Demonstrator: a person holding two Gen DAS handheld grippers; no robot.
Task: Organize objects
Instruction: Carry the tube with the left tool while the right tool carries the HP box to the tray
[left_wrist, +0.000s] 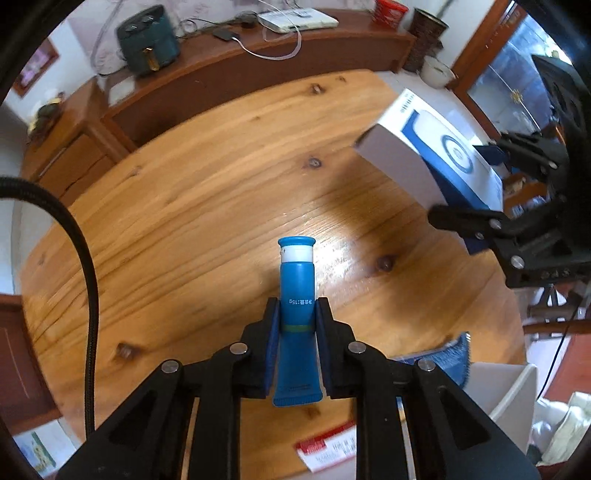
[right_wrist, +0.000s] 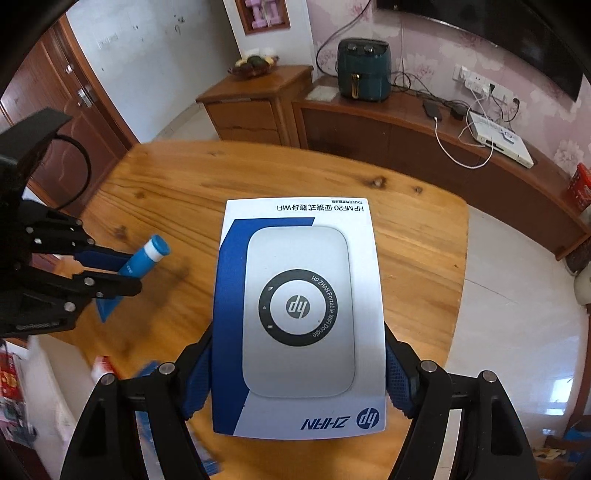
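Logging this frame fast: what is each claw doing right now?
Left claw: closed on the blue tube, held above the wooden table.
Right claw: closed on the HP WiFi box, also held above the table.

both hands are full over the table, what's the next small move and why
Probably lower the right hand-held gripper and set the HP WiFi dongle box on the bare wooden table beneath it. Both are loaded: the box is clamped on its sides, and the left hand-held gripper pinches the blue tube in the air. The bulkier box seems best placed first.
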